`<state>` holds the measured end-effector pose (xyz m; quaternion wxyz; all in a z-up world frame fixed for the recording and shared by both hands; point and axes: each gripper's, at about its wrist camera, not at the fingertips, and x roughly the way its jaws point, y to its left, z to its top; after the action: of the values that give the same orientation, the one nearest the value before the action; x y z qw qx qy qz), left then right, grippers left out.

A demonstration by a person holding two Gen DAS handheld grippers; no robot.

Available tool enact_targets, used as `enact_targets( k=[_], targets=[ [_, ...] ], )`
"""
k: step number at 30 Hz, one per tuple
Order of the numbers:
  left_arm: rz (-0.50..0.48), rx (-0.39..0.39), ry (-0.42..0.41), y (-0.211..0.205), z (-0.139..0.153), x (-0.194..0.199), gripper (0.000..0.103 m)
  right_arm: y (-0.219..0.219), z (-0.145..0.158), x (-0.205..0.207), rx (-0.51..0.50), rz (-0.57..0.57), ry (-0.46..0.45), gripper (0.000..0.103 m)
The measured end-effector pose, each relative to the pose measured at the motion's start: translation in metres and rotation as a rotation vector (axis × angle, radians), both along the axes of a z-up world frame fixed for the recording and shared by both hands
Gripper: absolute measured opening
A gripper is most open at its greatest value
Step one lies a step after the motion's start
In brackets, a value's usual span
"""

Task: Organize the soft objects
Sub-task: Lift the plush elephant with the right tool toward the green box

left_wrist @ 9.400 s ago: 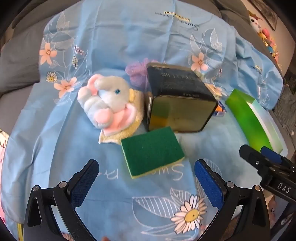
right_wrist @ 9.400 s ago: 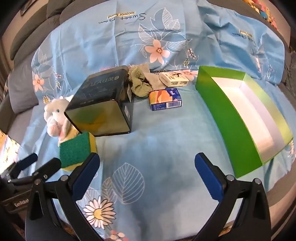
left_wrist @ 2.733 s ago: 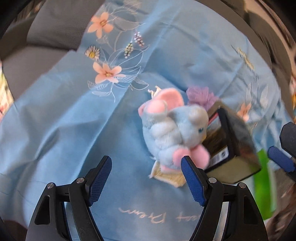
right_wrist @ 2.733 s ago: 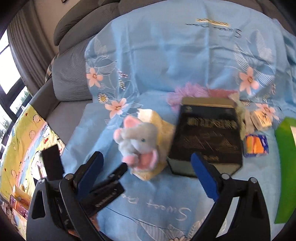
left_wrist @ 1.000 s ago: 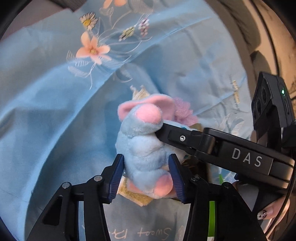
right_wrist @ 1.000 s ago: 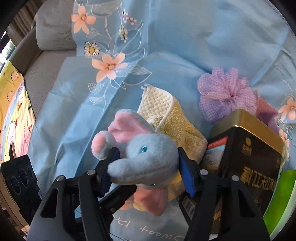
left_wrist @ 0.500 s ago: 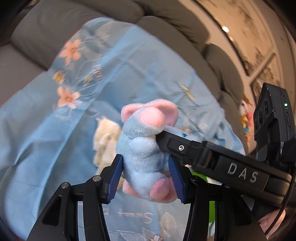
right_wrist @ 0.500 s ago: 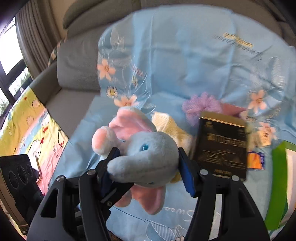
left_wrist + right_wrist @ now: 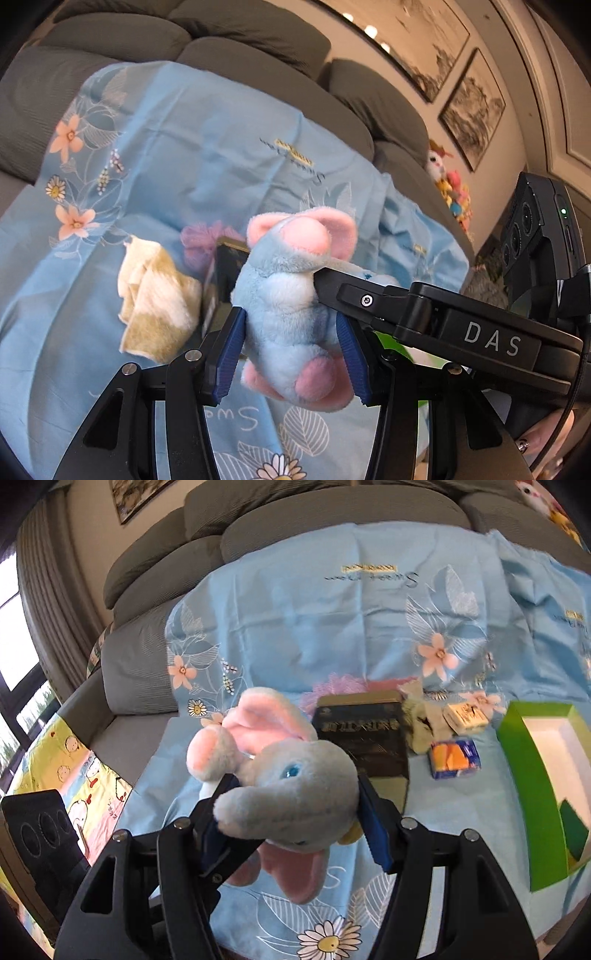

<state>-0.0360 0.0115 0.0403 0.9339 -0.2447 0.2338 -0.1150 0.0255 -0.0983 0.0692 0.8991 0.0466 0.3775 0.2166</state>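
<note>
We have both tongs on the plush elephant (image 9: 291, 314), held clear above the blue floral sheet (image 9: 192, 166) that covers the sofa (image 9: 258, 48). Left tongs (image 9: 291, 354) pinch its body, blue pads pressed into the fur on both sides; right tongs (image 9: 291, 823) pinch its head, one pad at 9 o'clock of the trunk, the other behind the cheek at 3 o'clock. In the left view the right tool's arm marked DAS crosses in from 3 o'clock and meets the toy, so the two tools sit tight together with little room between them. Open sheet lies at 6 and 9 o'clock under the toy. The black tin (image 9: 364, 738) stands just behind the toy at 12 to 1 o'clock in the right view, near but apart as far as we can tell. Only the right view shows the green box (image 9: 532, 786) at 3 o'clock, open top, green sponge (image 9: 572, 830) inside near its near end, plus the orange-and-blue packet (image 9: 456, 762), the small white packet (image 9: 465, 714) and a grey crumpled cloth (image 9: 424, 723) between tin and box. Only the left view shows the yellow washcloth (image 9: 155, 302) at 9 o'clock of the toy, flat on the sheet beside the tin, with the purple mesh puff (image 9: 201, 240) just behind it. Sheet edge at 7 o'clock in the right view, cartoon-print cloth (image 9: 66, 753) beyond it.
</note>
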Motion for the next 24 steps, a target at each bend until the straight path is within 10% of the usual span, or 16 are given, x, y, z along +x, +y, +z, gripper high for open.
enact_targets(
  k=[24],
  targets=[
    [-0.043, 0.036, 0.051, -0.042, -0.024, 0.015, 0.05, -0.049, -0.04, 0.007, 0.08, -0.116, 0.077, 0.065]
  ],
)
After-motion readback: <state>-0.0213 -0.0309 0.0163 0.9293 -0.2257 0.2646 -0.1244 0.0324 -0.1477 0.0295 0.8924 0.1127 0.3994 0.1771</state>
